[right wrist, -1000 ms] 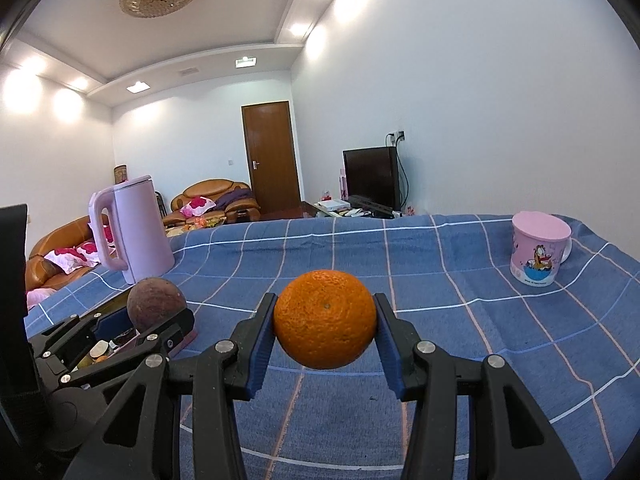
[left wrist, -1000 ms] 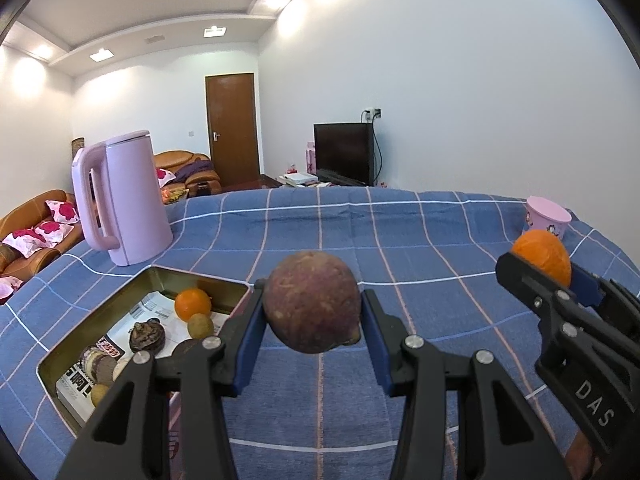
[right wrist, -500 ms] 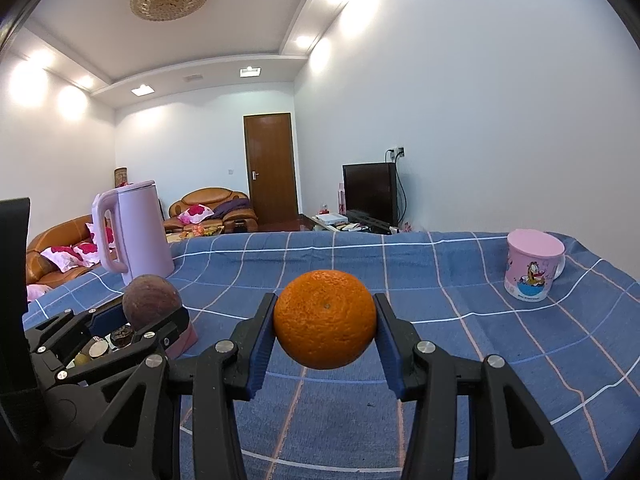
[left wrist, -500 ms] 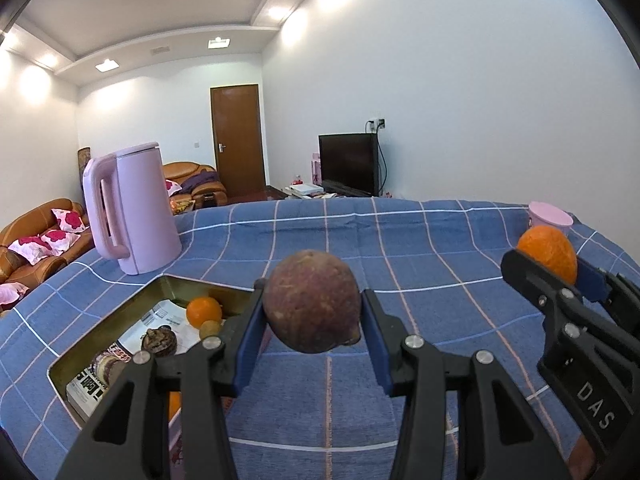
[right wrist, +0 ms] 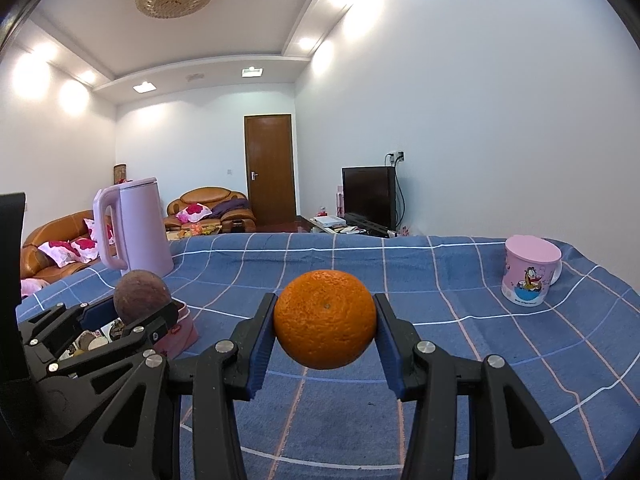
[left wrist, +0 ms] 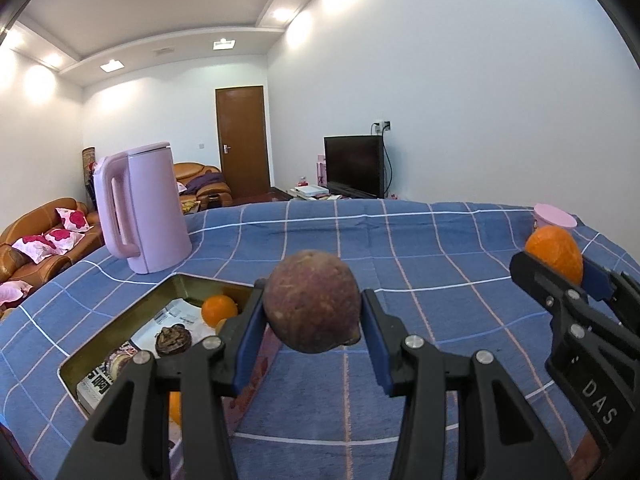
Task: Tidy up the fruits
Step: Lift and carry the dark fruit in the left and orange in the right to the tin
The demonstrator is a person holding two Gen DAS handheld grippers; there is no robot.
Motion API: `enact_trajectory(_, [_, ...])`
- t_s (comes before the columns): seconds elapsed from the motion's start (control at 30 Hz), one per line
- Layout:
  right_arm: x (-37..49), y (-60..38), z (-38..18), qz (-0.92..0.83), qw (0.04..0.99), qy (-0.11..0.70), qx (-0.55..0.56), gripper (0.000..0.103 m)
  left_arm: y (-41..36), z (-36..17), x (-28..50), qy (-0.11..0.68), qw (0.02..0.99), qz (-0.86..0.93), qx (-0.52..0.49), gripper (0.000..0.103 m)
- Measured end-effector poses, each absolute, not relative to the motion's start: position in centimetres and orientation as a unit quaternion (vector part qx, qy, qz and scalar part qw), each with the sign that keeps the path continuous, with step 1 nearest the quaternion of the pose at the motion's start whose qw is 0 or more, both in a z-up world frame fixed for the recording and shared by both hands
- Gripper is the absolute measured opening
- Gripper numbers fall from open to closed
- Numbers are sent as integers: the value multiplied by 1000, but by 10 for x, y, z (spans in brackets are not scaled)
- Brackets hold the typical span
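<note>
Two grips are holding unchanged: I am watching the left gripper clamping a brown-purple fruit and the right gripper clamping an orange, both lifted off the blue checked cloth. Only the view is tilting upward since a second ago; the tray of sorted fruit is sitting lower left, so I am judging both drops as still pending.
</note>
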State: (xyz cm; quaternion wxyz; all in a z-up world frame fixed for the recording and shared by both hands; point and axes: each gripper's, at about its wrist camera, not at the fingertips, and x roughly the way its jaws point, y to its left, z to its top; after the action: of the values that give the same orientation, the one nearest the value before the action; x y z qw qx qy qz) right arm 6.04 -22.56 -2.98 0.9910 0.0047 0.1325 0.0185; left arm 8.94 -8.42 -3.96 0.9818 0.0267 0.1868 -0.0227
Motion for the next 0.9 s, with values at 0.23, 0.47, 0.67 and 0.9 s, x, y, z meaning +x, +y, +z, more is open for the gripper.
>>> enact_trajectory(0.23, [61, -211, -30, 37, 990, 135, 1, 49, -66, -38, 87, 185, 982, -9, 22, 49])
enact_trajectory(0.47, [63, -187, -31, 62, 989, 136, -6, 49, -42, -35, 87, 184, 983, 12, 15, 49])
enact_trajectory(0.67, [67, -167, -32, 84, 987, 138, -15, 49, -21, -34, 86, 186, 982, 28, 9, 49])
enact_trajectory(0.9, [71, -148, -32, 104, 985, 139, -25, 49, -3, -37, 86, 189, 981, 45, 6, 49])
